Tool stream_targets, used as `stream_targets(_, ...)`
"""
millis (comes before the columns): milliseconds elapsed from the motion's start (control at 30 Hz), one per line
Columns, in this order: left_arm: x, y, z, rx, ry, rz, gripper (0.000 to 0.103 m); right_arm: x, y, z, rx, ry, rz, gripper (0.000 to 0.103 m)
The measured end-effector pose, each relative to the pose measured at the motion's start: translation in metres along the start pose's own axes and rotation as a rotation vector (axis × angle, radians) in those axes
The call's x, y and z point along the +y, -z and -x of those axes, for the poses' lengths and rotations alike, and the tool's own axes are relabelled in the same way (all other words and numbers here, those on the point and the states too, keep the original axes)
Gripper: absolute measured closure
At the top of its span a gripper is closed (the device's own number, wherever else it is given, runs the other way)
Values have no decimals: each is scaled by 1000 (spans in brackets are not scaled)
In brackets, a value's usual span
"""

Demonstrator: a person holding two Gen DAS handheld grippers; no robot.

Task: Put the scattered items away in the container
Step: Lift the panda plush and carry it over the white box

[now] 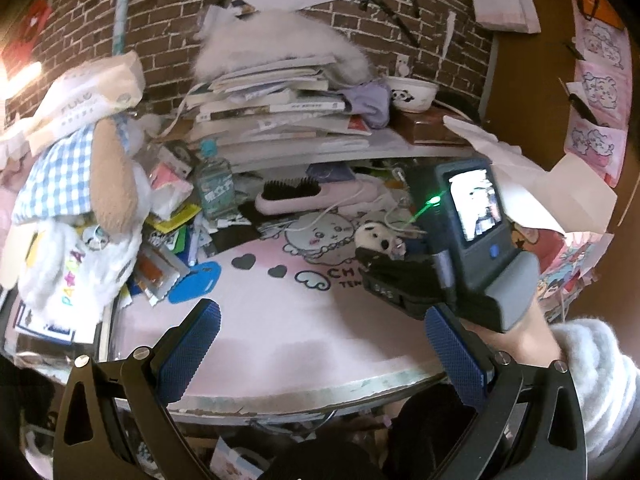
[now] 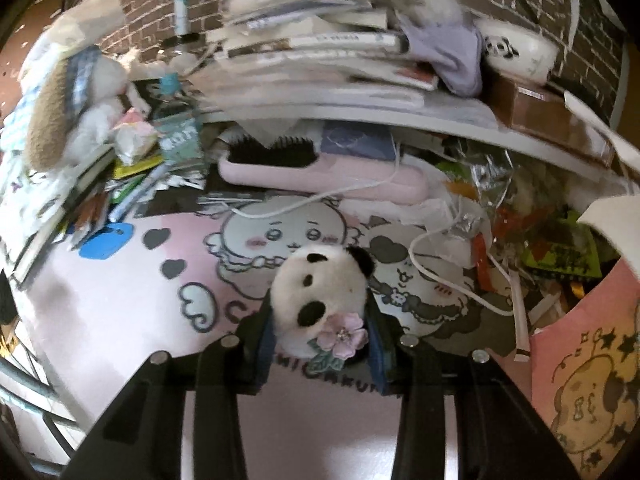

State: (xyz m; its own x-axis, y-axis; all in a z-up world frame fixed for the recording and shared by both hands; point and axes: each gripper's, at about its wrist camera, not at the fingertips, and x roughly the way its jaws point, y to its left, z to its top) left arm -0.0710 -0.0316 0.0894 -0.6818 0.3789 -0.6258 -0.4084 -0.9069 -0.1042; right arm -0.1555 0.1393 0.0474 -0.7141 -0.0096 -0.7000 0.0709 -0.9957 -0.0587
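A: Right hand-held gripper. Status?

B: Clamped on a small panda plush head, one blue pad on each side. Pink flower pinned at its lower edge. Held above the pink cartoon mat; contact with the mat cannot be told.

A: Left hand-held gripper?

B: Jaws spread wide, nothing between the blue pads. It sits over the near edge of the worktop. From this view the right unit shows at the right, panda at its tip, small screen lit, green light beside it. A hand in a white fuzzy sleeve carries it.

A: Mid-ground?

B: White cable loops across the mat just right of the panda. Blue tag at the mat's left edge, beside a slumped heap of books and packets. Foil and wrappers piled at the right.

A: Farther back?

B: Pink hairbrush, bristles up, lies under a shelf. Water bottle stands left of it. Plush rabbit in blue gingham at far left.

A: Top of shelf?

B: Stack of books with a white fluffy thing on top, purple cloth, a panda-print bowl on a brown box. Brick wall behind.

A: Container?

B: Cannot tell which item it is.
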Motion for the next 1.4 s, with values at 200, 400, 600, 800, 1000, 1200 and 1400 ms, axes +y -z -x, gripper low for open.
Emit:
stream_targets(200,11,9,-3,26,-30,33,1,15,-7,31,-59,-73,47,68)
stream_targets(400,18,18,-5,46,-55,50,1,31,-15,65,-128,-121,78,68)
stream_targets(600,17,20,-9,61,-58,50,1,38,-21,102,-189,-170,99,68)
stream_targets(800,8,19,-19,78,-61,41,1,27,-26,136,-232,-160,97,68)
stream_targets(1000,-8,16,-28,86,-57,16,1,-13,-25,161,-258,-100,51,68)
stream_targets(1200,-22,12,-33,88,-51,-13,1,-82,-20,179,-249,-17,-31,68)
stream_targets(1400,-27,12,-38,97,-42,-22,1,-148,-12,182,-170,107,-60,68)
